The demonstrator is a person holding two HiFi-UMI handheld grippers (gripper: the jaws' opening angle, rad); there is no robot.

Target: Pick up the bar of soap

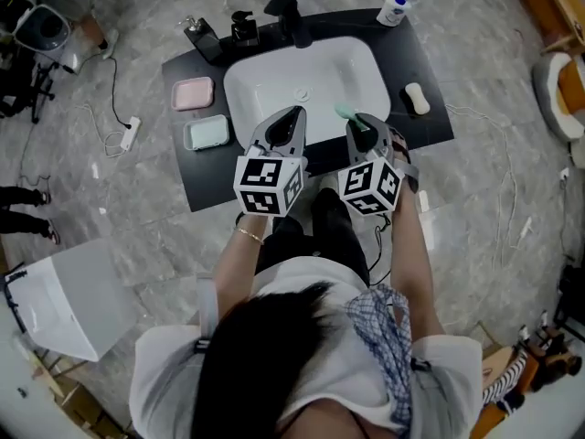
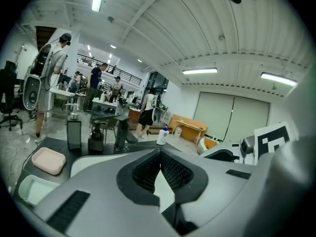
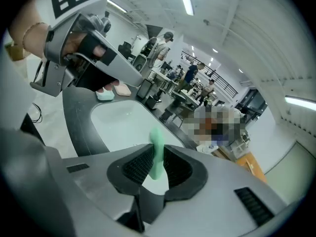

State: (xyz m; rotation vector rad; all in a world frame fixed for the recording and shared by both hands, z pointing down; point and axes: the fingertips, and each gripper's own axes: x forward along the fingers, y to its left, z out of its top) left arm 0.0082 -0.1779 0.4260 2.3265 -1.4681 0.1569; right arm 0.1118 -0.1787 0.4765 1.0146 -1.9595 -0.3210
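Right tool — green soap bar between jaws

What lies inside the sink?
Only a drain shows on the sink's bare floor. The left claw and right claw cover its front; the right grips green soap there.

A grey marbled floor spread around a black counter with a white basin set into it. A white power strip and its cable lay on the floor nearby. Overhead, long strip lights ran along a pale ribbed ceiling. An orange desk stood far back.
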